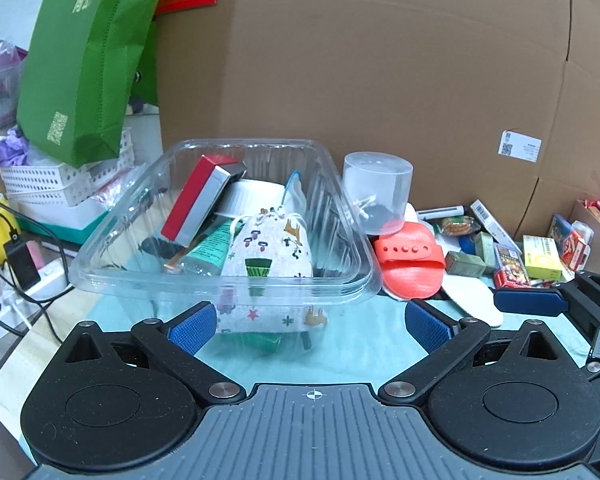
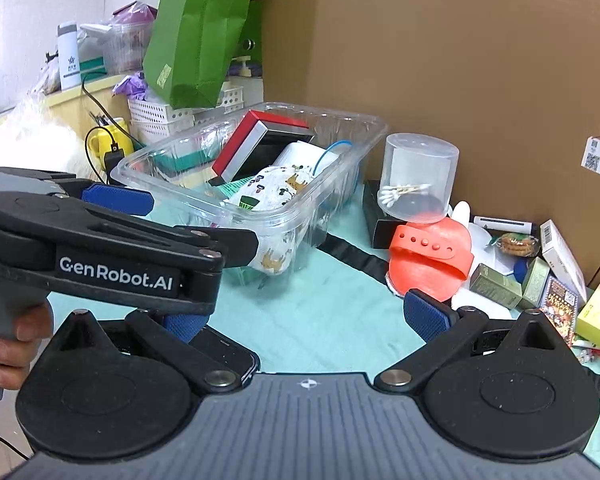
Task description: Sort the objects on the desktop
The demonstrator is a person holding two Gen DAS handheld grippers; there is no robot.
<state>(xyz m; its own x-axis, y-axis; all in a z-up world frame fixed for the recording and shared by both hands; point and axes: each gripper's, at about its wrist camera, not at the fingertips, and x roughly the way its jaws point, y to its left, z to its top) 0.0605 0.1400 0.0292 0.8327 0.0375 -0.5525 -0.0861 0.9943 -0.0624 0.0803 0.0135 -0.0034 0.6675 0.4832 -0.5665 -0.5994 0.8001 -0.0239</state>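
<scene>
A clear plastic bin point(image 1: 84, 276) point(image 2: 340, 184) stands on the teal cloth and holds a patterned drawstring pouch point(image 1: 270, 248) point(image 2: 276, 188), a red and silver box point(image 1: 198, 200) point(image 2: 244, 144), a green tube point(image 1: 208, 250) and a white roll. My left gripper point(image 1: 312, 326) is open and empty just in front of the bin's near rim. My right gripper point(image 2: 308, 320) is open and empty over the cloth, to the right of the left gripper point(image 2: 116, 200). An orange slipper point(image 1: 410, 260) point(image 2: 428, 256) lies right of the bin.
A clear cotton-swab cup point(image 1: 378, 192) point(image 2: 418, 178) stands by the slipper. Several small boxes point(image 1: 540, 258) point(image 2: 560, 280) lie at the right. A big cardboard box point(image 1: 380, 80) closes the back. A green bag point(image 1: 80, 60), white baskets point(image 1: 48, 182) and cables lie at the left.
</scene>
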